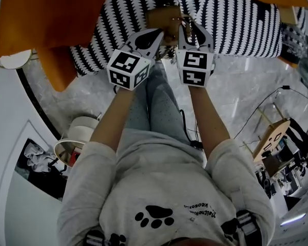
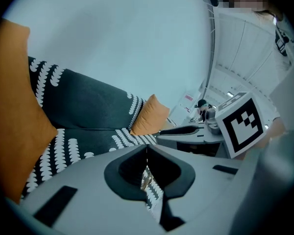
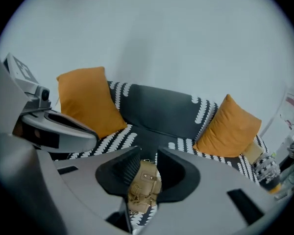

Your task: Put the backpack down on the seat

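The tan backpack (image 1: 164,20) lies on the black-and-white patterned sofa seat (image 1: 236,19), just beyond both grippers. My right gripper (image 1: 194,32) hovers above it; in the right gripper view its jaws (image 3: 148,153) stand apart, touching nothing, and the backpack (image 3: 144,185) shows through the gap, down on the seat (image 3: 152,131). My left gripper (image 1: 153,36) is beside it on the left. In the left gripper view its jaw tips (image 2: 147,150) meet with nothing between them. Only a sliver of patterned seat shows below them.
Orange cushions lean on the sofa back at the left (image 3: 88,99) and right (image 3: 230,126). A white wall rises behind. On the marble floor stand a round white container (image 1: 77,137) at my left and a wooden piece (image 1: 272,137) with cables (image 1: 256,106) at my right.
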`<state>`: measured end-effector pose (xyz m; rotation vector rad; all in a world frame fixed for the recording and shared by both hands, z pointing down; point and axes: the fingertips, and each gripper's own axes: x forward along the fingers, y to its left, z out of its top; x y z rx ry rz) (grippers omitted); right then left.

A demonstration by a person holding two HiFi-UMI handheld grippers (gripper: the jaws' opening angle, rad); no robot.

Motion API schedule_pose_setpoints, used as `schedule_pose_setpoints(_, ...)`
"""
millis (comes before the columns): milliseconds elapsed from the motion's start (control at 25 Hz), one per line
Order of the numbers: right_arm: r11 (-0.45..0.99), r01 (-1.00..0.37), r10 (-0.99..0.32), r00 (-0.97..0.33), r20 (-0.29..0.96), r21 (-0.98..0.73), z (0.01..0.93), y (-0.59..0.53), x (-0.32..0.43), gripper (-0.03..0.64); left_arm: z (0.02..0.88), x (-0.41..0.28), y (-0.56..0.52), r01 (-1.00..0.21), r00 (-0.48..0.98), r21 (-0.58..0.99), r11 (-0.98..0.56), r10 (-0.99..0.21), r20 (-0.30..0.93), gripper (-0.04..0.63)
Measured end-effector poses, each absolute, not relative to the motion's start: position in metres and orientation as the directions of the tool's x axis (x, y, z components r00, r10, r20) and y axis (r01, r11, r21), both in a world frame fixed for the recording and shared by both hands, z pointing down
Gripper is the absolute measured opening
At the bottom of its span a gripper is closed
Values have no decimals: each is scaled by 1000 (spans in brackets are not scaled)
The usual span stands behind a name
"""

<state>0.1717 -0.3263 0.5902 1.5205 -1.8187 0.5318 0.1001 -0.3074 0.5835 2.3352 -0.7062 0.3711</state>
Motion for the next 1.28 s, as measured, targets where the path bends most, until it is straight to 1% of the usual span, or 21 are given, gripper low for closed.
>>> schedule_pose_setpoints(120, 234, -966, -702, -87, 707, 113, 549, -320, 162, 71, 550, 98, -303, -575, 815, 503, -646, -396, 424, 20)
schedule_pose_setpoints(160, 237, -966, -709, -98, 699, 104, 535, -318, 159, 57, 538, 97, -302, -575, 815, 498, -649, -401, 419, 20)
schedule_pose_setpoints(320, 244, -967, -744, -135, 655, 78, 480, -317, 150, 38, 491, 99, -304, -568, 821, 474, -673, -422, 384, 20)
schedule_pose_setpoints(560, 294, -955, -766, -211, 607, 38, 406, -300, 131, 32, 423, 98, -290, -556, 829, 438, -706, -433, 355, 20)
schedule_pose_setpoints(760, 334, -942, -763, -261, 591, 15, 364, -275, 119, 32, 377, 88, -272, -589, 803, 368, -719, -471, 365, 20)
schedule_pose_setpoints(920, 360, -933, -772, -289, 566, 15, 335, -256, 112, 32, 342, 80, -255, -580, 811, 353, -734, -478, 338, 20)
schedule_pose_setpoints(1040, 362, -932, -786, -294, 543, 19, 316, -247, 111, 32, 319, 71, -246, -599, 797, 310, -738, -512, 322, 20)
schedule_pose_setpoints(1160, 372, -928, -800, -306, 516, 27, 296, -242, 112, 32, 298, 63, -241, -614, 787, 301, -729, -542, 293, 20)
schedule_pose_setpoints(1280, 391, -920, -818, -346, 459, 3, 274, -238, 113, 32, 278, 62, -238, -616, 787, 303, -727, -562, 253, 20)
